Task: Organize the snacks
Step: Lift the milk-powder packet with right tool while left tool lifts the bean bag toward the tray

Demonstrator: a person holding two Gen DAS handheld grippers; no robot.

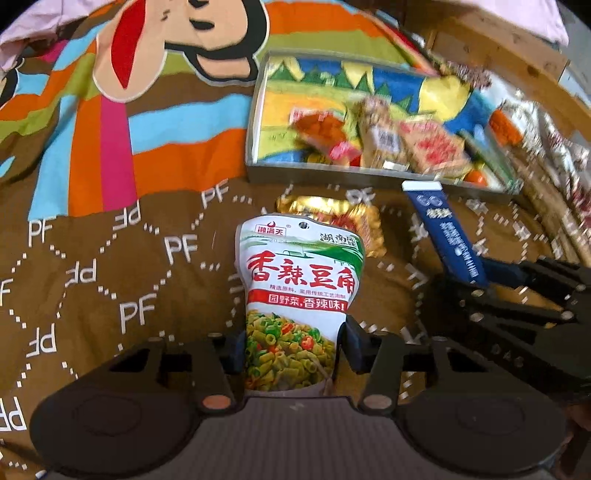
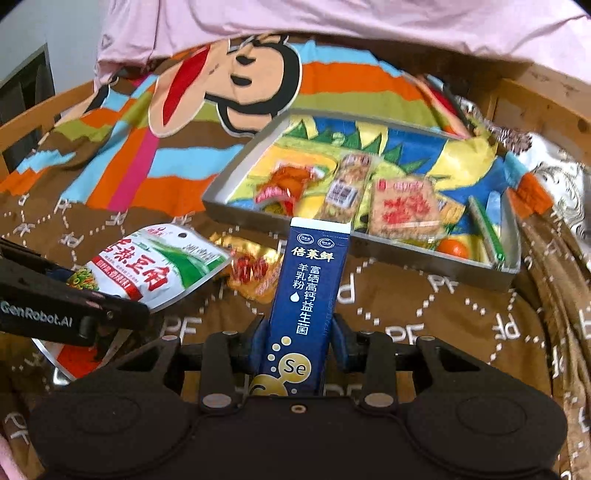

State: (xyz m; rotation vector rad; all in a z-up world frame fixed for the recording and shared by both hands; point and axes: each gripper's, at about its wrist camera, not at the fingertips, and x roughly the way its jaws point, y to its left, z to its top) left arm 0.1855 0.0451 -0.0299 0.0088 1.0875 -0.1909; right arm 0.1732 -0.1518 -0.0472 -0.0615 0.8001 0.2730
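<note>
My left gripper (image 1: 291, 345) is shut on a white and green bean snack pouch (image 1: 301, 291), held above the brown blanket; the pouch also shows at the left of the right wrist view (image 2: 155, 266). My right gripper (image 2: 299, 339) is shut on a dark blue milk powder stick pack (image 2: 308, 302), which also shows in the left wrist view (image 1: 443, 236). A metal tray (image 2: 280, 225) ahead holds several snack packets, among them a red packet (image 2: 284, 184) and a square cracker pack (image 2: 404, 208). A gold wrapped snack (image 2: 255, 271) lies on the blanket before the tray.
The colourful cartoon blanket (image 2: 166, 162) covers the surface. A wooden frame (image 2: 535, 99) runs along the back right. A pink cloth (image 2: 332, 22) hangs at the top. Silver patterned fabric (image 2: 554, 177) lies right of the tray.
</note>
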